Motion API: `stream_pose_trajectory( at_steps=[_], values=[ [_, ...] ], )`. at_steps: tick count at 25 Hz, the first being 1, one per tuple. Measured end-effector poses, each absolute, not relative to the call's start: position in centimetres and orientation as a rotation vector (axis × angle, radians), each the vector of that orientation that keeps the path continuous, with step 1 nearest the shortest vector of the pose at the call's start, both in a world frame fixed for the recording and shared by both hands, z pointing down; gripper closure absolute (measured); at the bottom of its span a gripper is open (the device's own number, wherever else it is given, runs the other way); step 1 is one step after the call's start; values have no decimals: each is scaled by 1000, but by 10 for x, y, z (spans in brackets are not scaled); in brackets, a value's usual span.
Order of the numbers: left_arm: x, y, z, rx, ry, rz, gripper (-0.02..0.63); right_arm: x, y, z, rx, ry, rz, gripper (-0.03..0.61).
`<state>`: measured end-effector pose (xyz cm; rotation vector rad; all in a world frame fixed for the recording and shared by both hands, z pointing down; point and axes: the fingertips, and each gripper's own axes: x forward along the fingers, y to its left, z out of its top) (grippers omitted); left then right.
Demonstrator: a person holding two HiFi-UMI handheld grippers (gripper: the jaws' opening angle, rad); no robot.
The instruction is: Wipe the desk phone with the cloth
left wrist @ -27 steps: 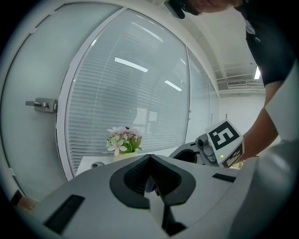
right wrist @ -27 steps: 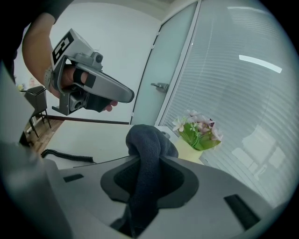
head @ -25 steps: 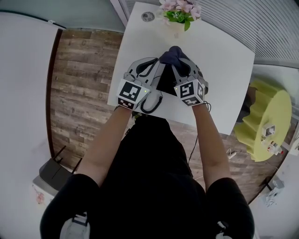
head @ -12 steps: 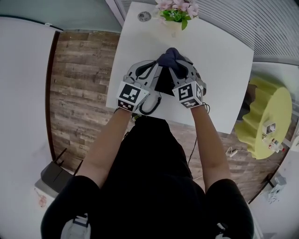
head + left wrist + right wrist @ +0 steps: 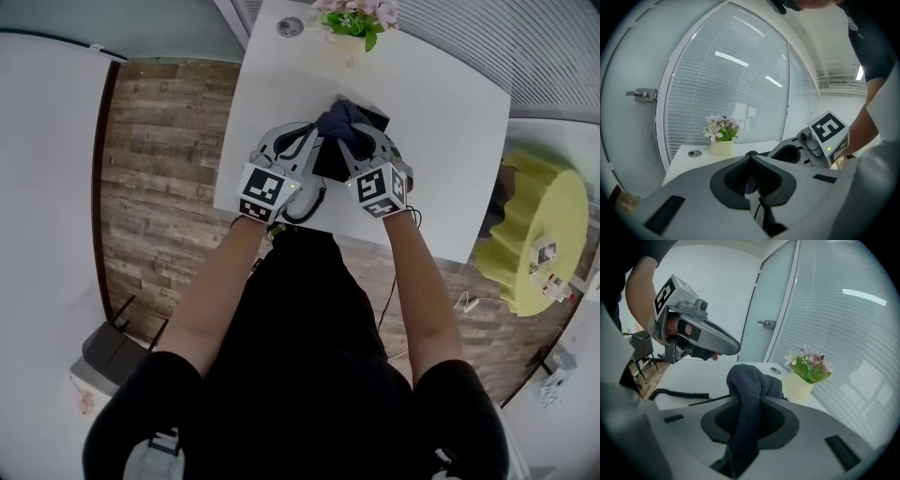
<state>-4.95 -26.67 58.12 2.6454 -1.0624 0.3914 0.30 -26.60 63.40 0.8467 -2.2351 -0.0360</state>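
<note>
The right gripper (image 5: 746,405) was clamped on the dark blue cloth (image 5: 751,379), a thick fold of it bulging out ahead of the jaws and hanging over the black desk phone (image 5: 332,161) at the middle of the white table (image 5: 450,178). The left gripper (image 5: 750,158) had its jaws drawn together. Nothing sure showed between them, only a thin dark line below the tips that may have been cord. In the head view both grippers crowded over the phone, tips near each other, with the coiled cord (image 5: 670,393) trailing off toward the table's near edge.

The wipe looked to be under way on the phone's upper face. The main risk was the phone sliding or tipping under the rubbing, since I could not tell that the left gripper was bracing it. A stroke toward the far edge could also carry the cloth into the flower pot (image 5: 800,383), which stood near, and a drag toward the person could snag the cord and pull at the handset. The cloth was bunched, not flat, so it might skip over parts of the phone.
</note>
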Motion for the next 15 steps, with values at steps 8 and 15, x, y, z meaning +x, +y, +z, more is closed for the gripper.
stream_pose_trajectory(
  at_steps=[8,15],
  values=[
    [-56,-245,593,2630,-1060,409,603,-5,-236,649,806,-2232,-23,477],
    [-60,-221,600,2618,-1033,443,603,-10,-212,660,781,-2214,-18,477]
  ],
)
